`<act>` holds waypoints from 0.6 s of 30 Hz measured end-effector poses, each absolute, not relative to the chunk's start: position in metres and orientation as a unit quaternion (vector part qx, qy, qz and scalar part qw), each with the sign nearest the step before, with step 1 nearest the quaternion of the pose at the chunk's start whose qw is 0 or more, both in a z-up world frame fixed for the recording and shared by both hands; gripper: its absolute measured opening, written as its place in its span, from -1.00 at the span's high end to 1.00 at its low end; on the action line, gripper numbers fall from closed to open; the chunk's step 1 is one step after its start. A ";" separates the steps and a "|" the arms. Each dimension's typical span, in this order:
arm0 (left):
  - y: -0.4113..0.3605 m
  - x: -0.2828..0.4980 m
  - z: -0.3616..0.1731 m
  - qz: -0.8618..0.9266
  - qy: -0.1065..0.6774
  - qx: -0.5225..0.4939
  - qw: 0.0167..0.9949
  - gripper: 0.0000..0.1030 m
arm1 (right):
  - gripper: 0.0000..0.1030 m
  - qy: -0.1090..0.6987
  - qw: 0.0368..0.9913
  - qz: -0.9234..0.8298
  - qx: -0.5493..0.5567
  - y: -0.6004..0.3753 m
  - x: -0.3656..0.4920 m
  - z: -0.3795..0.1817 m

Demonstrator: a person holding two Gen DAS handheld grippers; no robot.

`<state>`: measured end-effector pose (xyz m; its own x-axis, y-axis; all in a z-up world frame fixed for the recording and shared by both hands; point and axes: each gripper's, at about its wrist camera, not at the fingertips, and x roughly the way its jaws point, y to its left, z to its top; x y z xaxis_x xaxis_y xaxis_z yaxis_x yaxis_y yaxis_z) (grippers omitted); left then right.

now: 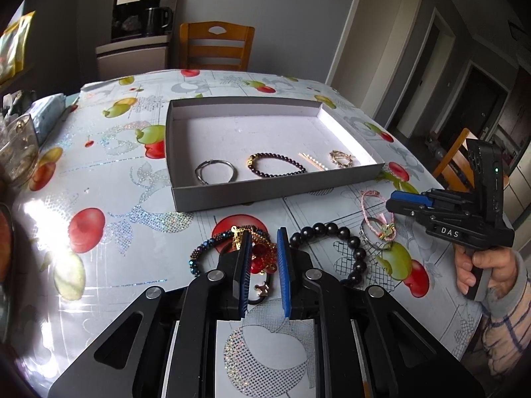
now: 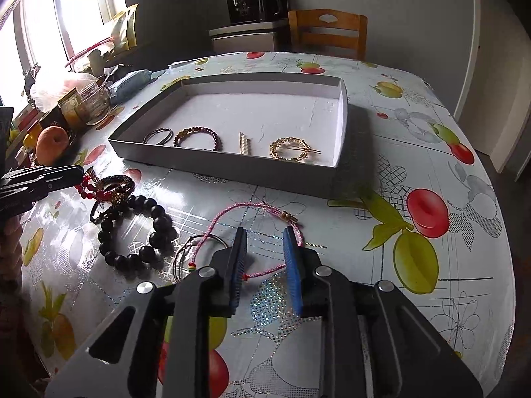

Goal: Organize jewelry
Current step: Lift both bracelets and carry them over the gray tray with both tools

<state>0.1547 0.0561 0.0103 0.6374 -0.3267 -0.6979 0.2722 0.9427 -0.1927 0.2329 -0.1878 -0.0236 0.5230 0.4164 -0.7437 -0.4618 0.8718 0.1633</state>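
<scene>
A shallow grey box [image 1: 252, 192] [image 2: 232, 167] on the table holds a silver bangle [image 1: 215, 169], a dark purple bead bracelet [image 1: 277, 165], a pearl hair clip [image 1: 313, 162] and a gold brooch [image 1: 341, 158]. My left gripper [image 1: 264, 247] is open, its jaws on either side of a red and gold bracelet [image 1: 264, 253] lying on the table beside a blue bead bracelet [image 1: 202, 248]. A big black bead bracelet [image 1: 345, 242] [image 2: 139, 229] lies to its right. My right gripper [image 2: 265, 243] is open over a pink cord bracelet [image 2: 252, 219] and thin wire bangles [image 2: 186, 258].
The table wears a fruit-print cloth [image 2: 415, 179]. Jars, packets and an apple [image 2: 51, 144] crowd its left edge. A glass bowl [image 1: 16, 152] stands at the left. A wooden chair [image 1: 215, 46] and a cabinet with a kettle [image 1: 142, 33] stand behind.
</scene>
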 end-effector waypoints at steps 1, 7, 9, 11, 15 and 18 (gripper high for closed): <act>0.057 0.154 0.013 -0.166 0.389 -0.036 0.905 0.69 | 0.52 0.420 0.869 0.258 -0.023 -0.184 0.234 -0.023; 0.065 0.156 0.022 -0.163 0.380 -0.038 0.910 0.69 | 0.42 0.444 0.855 0.268 -0.025 -0.158 0.245 -0.035; 0.066 0.156 0.025 -0.163 0.378 -0.039 0.911 0.69 | 0.42 0.445 0.855 0.264 -0.023 -0.155 0.248 -0.038; 0.069 0.157 0.028 -0.163 0.375 -0.040 0.912 0.69 | 0.42 0.446 0.856 0.261 -0.021 -0.153 0.251 -0.038; 0.072 0.159 0.036 -0.168 0.369 -0.045 0.913 0.69 | 0.86 0.447 0.854 0.265 -0.020 -0.151 0.252 -0.040; 0.073 0.158 0.042 -0.171 0.362 -0.044 0.915 0.69 | 0.92 0.438 0.858 0.268 -0.018 -0.153 0.248 -0.034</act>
